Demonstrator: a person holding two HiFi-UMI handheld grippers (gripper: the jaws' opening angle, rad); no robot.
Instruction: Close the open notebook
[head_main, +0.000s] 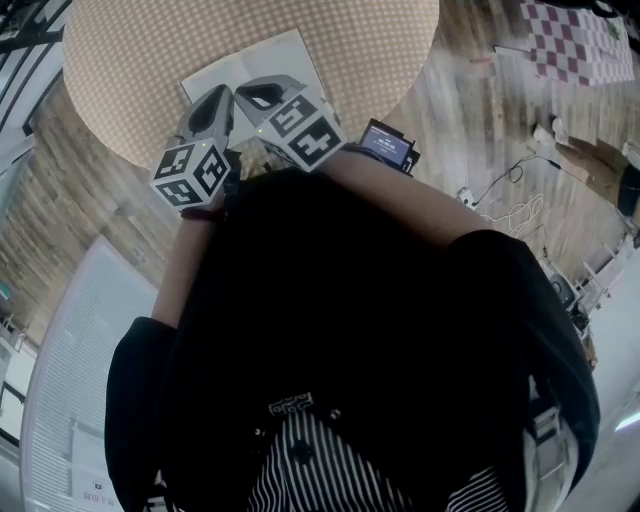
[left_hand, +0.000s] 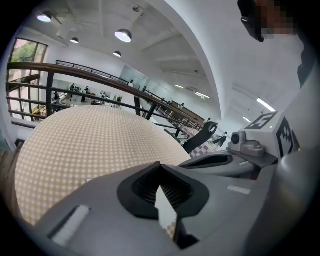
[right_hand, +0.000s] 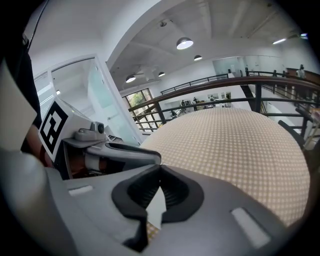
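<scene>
An open white notebook (head_main: 270, 60) lies on the near part of a round table (head_main: 120, 60) covered in a beige checked cloth. Both grippers hover side by side over the notebook's near edge, each with a marker cube. My left gripper (head_main: 222, 97) has its jaws shut with nothing held; its own view shows the tips meeting (left_hand: 160, 166), with a sliver of white page (left_hand: 167, 210) below them. My right gripper (head_main: 256, 95) is likewise shut and empty (right_hand: 159, 167), and a strip of page (right_hand: 156, 207) shows under it. The person's dark torso hides the table's near rim.
A small device with a lit screen (head_main: 386, 144) stands right of the table. Cables (head_main: 510, 195) trail over the wooden floor, and a red checked mat (head_main: 580, 40) lies at the top right. A dark railing (left_hand: 100, 80) runs behind the table.
</scene>
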